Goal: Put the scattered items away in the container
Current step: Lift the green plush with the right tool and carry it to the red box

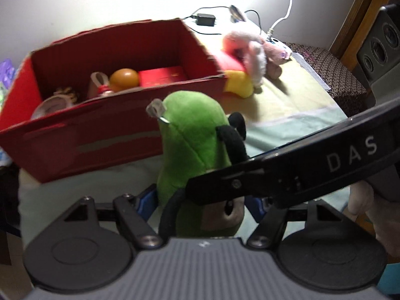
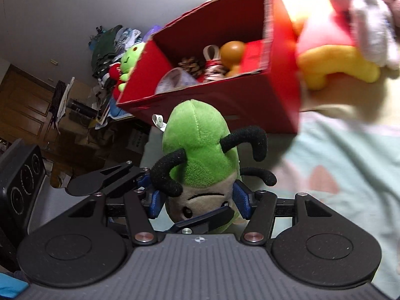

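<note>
A green plush toy (image 1: 190, 135) (image 2: 197, 140) with black limbs and a beige face is held up over the bed, just in front of the red cardboard box (image 1: 100, 135) (image 2: 225, 105). My left gripper (image 1: 201, 202) is shut on its lower body, blue pads on both sides. My right gripper (image 2: 198, 201) is shut on it too, pads pressing beside the face. One of the right gripper's fingers (image 1: 287, 167) crosses the left wrist view. The box is open on top and holds an orange ball (image 1: 124, 78), a small red box (image 1: 162, 75) and other small items.
A yellow and red plush (image 1: 237, 85) (image 2: 337, 65) and a pink and white plush (image 1: 252, 52) lie against the box's right end. A black charger (image 1: 206, 19) and white cable (image 1: 287, 12) sit behind. A pile of clutter (image 2: 112, 50) stands left of the bed; pale sheet (image 2: 350, 162) spreads right.
</note>
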